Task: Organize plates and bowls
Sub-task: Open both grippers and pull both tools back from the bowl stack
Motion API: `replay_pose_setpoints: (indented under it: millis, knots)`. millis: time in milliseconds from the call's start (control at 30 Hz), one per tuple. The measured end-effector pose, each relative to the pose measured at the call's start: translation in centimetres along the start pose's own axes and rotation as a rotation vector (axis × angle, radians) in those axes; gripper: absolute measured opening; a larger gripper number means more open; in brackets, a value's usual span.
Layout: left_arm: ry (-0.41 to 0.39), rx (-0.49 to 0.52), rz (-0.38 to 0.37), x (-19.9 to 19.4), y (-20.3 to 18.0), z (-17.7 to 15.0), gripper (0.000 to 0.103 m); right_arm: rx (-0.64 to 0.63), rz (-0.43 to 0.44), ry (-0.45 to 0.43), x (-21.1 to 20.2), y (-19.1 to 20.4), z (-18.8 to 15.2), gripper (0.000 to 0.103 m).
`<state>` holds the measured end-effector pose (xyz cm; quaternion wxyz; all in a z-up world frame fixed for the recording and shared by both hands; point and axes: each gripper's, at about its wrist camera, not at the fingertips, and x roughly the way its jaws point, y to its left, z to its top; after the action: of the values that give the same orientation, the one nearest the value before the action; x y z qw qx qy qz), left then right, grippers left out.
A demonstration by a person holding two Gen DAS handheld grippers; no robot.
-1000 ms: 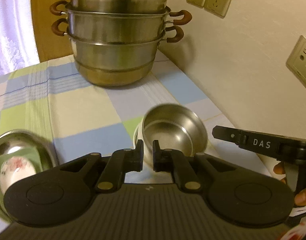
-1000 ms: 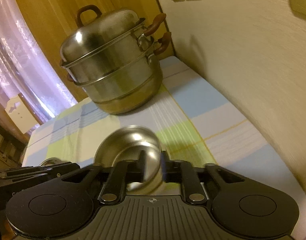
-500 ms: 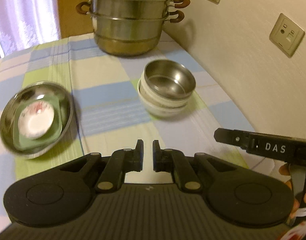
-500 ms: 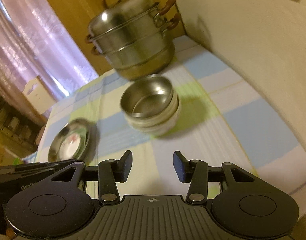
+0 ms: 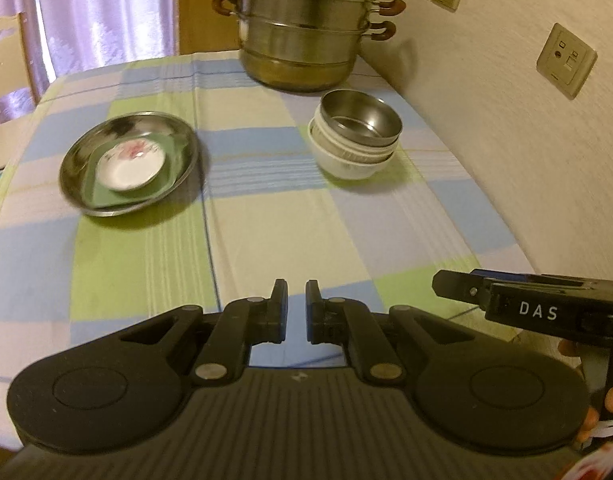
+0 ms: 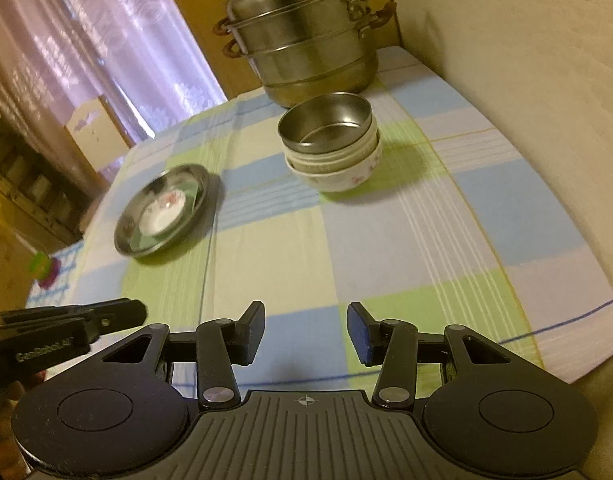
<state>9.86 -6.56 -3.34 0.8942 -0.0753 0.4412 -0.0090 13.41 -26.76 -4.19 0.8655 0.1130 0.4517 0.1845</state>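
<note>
A steel bowl (image 5: 360,124) sits on top of a stack of white bowls (image 5: 348,160) near the wall; the stack also shows in the right wrist view (image 6: 334,152). A steel plate (image 5: 128,162) at the left holds a green plate and a small white flowered dish (image 5: 130,164); it also shows in the right wrist view (image 6: 166,208). My left gripper (image 5: 296,304) is shut and empty, low over the near table. My right gripper (image 6: 306,326) is open and empty, well back from the bowl stack.
A large steel steamer pot (image 5: 306,28) stands at the back of the checked tablecloth (image 5: 266,220). A wall (image 5: 506,100) with sockets runs along the right. The table's near edge (image 6: 566,360) is close to the right gripper.
The right gripper let go of the steel bowl on the stack, opened and drew back. Both grippers pulled away from the bowls toward the near table edge.
</note>
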Motion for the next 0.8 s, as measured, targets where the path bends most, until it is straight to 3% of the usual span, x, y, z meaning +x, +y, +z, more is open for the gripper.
replay_pose_setpoints:
  millis: [300, 800]
  knots:
    - [0.002, -0.036, 0.027, -2.1, 0.8, -2.2, 0.007, -0.034, 0.008, 0.033, -0.2, 0.8, -1.7, 0.046]
    - [0.025, -0.055, 0.02, -1.8, 4.0, -2.0, 0.007, -0.021, -0.009, 0.064, 1.6, 2.7, -1.5, 0.046]
